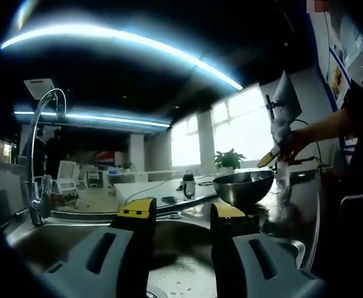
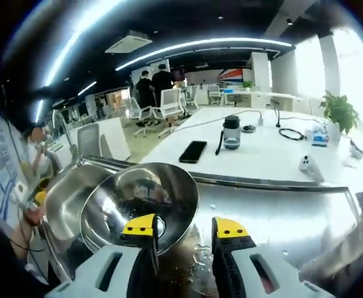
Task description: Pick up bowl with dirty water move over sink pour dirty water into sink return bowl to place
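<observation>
The steel worktop point(image 2: 280, 211) ran wet and shiny across the right gripper view, with the sink point(image 1: 57, 239) sunk into it below a curved tap point(image 1: 44, 124), and a white table point(image 2: 255, 149) beyond carrying a phone point(image 2: 193, 151) and a bottle point(image 2: 231, 132). The bowl point(image 2: 138, 205) was tipped steeply, its open side turned toward the camera and its inside looking empty apart from reflections; in the left gripper view the same bowl point(image 1: 243, 186) hung above the sink's far edge. The right gripper point(image 2: 184, 233) seemed to pinch the bowl's rim, with one jaw reaching inside it, though the contact itself was hard to make out. The left gripper point(image 1: 182, 220) hovered over the sink with its jaws spread and nothing between them. Water drops lay on the steel near the bowl. Judging by the tilt and the empty-looking bowl, the pour was likely done or nearly so, and what was left was to level the bowl and set it back in its place on the worktop.
</observation>
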`<state>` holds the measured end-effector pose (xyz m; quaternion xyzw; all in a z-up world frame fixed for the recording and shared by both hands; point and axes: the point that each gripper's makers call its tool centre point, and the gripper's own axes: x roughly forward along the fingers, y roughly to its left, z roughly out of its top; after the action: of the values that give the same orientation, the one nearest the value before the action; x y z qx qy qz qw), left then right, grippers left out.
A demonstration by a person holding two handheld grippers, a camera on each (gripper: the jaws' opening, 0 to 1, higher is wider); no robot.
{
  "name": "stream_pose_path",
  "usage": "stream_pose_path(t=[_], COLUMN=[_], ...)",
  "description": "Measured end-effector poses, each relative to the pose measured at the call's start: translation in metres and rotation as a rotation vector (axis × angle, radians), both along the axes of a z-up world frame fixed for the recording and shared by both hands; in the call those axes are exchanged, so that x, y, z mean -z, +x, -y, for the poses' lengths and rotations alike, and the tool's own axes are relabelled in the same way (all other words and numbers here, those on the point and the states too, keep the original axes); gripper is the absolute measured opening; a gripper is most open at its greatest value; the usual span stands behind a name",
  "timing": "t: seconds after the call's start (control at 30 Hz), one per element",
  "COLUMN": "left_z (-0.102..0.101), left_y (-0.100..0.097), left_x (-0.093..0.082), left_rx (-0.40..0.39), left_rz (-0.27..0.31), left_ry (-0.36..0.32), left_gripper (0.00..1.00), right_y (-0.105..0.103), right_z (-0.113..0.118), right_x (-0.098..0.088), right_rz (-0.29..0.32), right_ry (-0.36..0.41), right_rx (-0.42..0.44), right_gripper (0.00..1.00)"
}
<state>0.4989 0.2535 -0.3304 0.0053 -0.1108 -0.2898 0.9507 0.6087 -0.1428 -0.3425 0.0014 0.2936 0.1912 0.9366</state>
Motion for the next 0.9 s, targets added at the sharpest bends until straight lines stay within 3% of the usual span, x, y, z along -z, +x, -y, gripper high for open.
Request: stream_pose_path(t=[0.17,0.37,0.53,0.6,0.7,0.9], left_z=[0.001,0.002,0.001,0.001,0.001,0.000], left_y=[-0.001,-0.001,-0.001,-0.001,-0.001,-0.002], left_x=[0.000,0.001,0.000,-0.001,-0.001,-0.001], left_rx=[0.008,0.012,0.006,0.006,0.007,0.005], left_rz=[0.002,0.001,0.006,0.007,0.008,0.014], left_ry=[0.002,0.005,0.004,0.002,0.002,0.005], left_gripper=[0.34,0.34,0.34,0.34,0.34,0.34], right_y=[0.001,0.005,0.009,0.007,0.012,0.012], right_z=[-0.002,-0.001,-0.003,0.000,0.002,-0.003], right_x=[0.007,0.008,0.010,0.016,0.021,0.026], right_rz=[-0.055,-0.153,-0.209,-0.268,-0.297,-0.341], right_ry=[-0.029,0.015,-0.013,-0.047,-0.088,-0.079], right_rx=[0.016,0.058,0.056,0.067,0.064,0.067], right_gripper=[0.26,0.26,0.26,0.23,0.21,0.20])
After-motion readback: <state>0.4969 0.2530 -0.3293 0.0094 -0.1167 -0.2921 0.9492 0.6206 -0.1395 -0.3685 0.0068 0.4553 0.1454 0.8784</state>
